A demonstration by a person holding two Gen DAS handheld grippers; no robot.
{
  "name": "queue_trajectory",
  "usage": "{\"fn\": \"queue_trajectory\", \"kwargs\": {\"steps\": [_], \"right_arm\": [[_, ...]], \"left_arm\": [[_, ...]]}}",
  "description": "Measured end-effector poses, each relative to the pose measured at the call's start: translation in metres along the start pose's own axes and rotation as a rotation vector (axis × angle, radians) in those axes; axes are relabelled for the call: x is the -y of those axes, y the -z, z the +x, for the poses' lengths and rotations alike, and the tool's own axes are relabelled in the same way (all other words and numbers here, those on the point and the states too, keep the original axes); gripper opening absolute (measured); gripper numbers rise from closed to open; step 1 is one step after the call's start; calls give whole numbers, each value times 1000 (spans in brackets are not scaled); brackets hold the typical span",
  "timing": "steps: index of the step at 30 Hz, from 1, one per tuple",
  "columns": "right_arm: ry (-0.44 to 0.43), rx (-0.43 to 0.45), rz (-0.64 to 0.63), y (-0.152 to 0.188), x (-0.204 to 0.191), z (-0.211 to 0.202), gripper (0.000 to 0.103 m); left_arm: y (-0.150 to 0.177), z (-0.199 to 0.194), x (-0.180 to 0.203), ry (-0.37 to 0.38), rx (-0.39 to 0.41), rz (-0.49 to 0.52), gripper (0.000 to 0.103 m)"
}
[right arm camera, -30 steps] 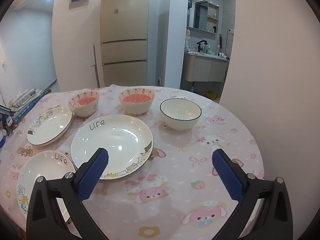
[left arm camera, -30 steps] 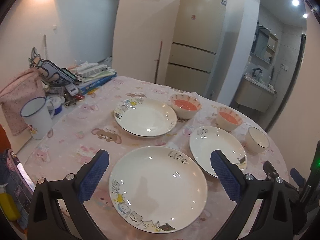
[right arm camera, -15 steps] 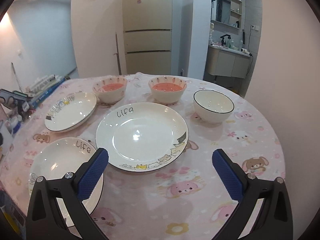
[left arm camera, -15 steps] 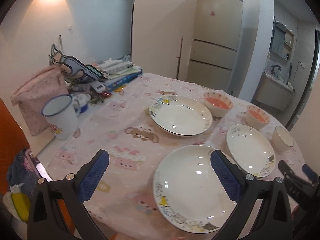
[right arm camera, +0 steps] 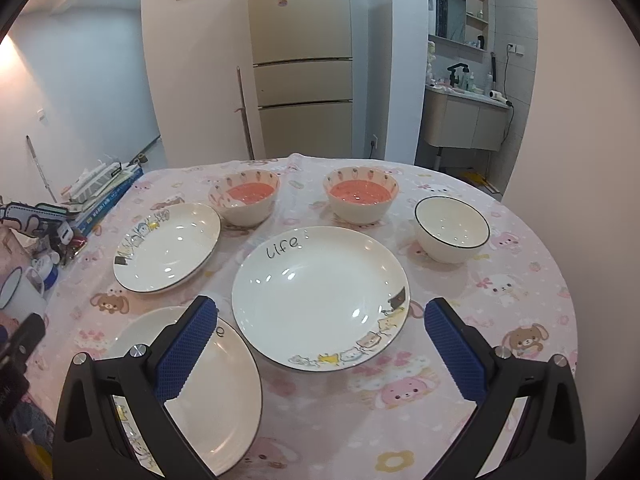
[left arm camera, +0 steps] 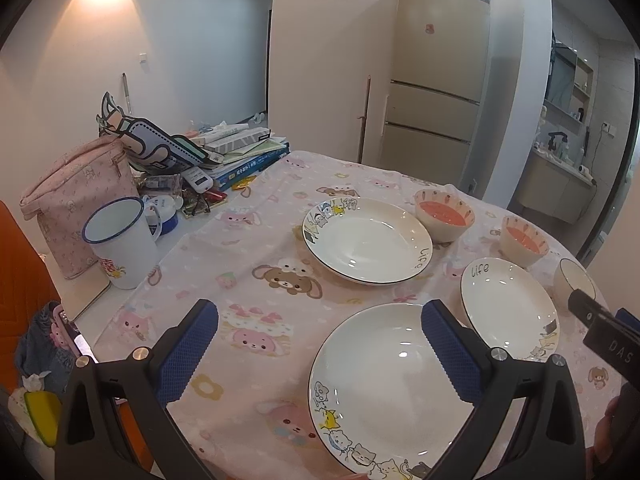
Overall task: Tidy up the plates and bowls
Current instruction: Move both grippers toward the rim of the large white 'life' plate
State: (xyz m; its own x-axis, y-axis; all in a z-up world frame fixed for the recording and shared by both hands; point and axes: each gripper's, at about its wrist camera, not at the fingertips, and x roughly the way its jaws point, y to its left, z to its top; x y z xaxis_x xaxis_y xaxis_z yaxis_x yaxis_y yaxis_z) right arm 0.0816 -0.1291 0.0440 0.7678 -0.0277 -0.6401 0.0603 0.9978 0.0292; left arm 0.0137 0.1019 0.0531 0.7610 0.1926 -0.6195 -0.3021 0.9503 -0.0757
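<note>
Three white cartoon plates lie on the pink tablecloth: a near plate [left arm camera: 392, 384] [right arm camera: 208, 392], a far left plate [left arm camera: 366, 246] [right arm camera: 168, 246] and a right plate [left arm camera: 508, 312] [right arm camera: 320, 296]. Behind them stand two bowls with pink insides [right arm camera: 244, 196] [right arm camera: 362, 194], also in the left wrist view [left arm camera: 444, 218] [left arm camera: 524, 240], and a white bowl with a dark rim [right arm camera: 452, 232] [left arm camera: 572, 284]. My left gripper [left arm camera: 320, 344] is open above the table, left of the near plate. My right gripper [right arm camera: 320, 340] is open above the right plate's near edge.
At the table's left side are a white enamel mug [left arm camera: 120, 240], a pink bag [left arm camera: 76, 196], stacked books [left arm camera: 244, 152] and small clutter. A fridge [left arm camera: 436, 76] and a washbasin cabinet [right arm camera: 464, 120] stand beyond the table. An orange chair [left arm camera: 24, 264] is at the near left.
Both cameras have swung left. The plates have slid right in the left wrist view and in the right wrist view. Both grippers stay open and empty.
</note>
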Motion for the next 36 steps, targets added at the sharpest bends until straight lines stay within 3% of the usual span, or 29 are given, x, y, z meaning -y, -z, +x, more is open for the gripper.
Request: {"fn": "queue_trajectory", "kwargs": {"steps": [10, 15, 17, 20, 23, 27, 29, 31, 34, 36], "right_arm": [[-7, 89, 7, -8, 3, -20, 103], [-80, -11, -44, 8, 2, 7, 103], [-113, -69, -61, 18, -1, 19, 103], [-176, -77, -81, 32, -3, 27, 103], [-154, -94, -91, 40, -6, 38, 103], [-35, -105, -127, 51, -11, 53, 103], [-63, -81, -132, 57, -11, 53, 103], [-106, -56, -126, 63, -11, 49, 103], [-141, -97, -173, 69, -16, 54, 103], [-145, -73, -144, 72, -12, 51, 103]], "left_arm": [[5, 2, -14, -58, 45, 27, 103], [22, 25, -20, -41, -26, 78, 103], [29, 40, -26, 17, -82, 70, 103], [37, 50, -32, 49, -108, 49, 93], [43, 56, -37, 27, -73, 49, 93], [53, 53, -37, -19, 13, 96, 93], [56, 54, -33, -21, 6, 139, 93], [57, 61, -30, 31, -42, 167, 93], [57, 72, -31, 127, -94, 137, 93], [58, 74, -30, 140, -91, 129, 92]]}}
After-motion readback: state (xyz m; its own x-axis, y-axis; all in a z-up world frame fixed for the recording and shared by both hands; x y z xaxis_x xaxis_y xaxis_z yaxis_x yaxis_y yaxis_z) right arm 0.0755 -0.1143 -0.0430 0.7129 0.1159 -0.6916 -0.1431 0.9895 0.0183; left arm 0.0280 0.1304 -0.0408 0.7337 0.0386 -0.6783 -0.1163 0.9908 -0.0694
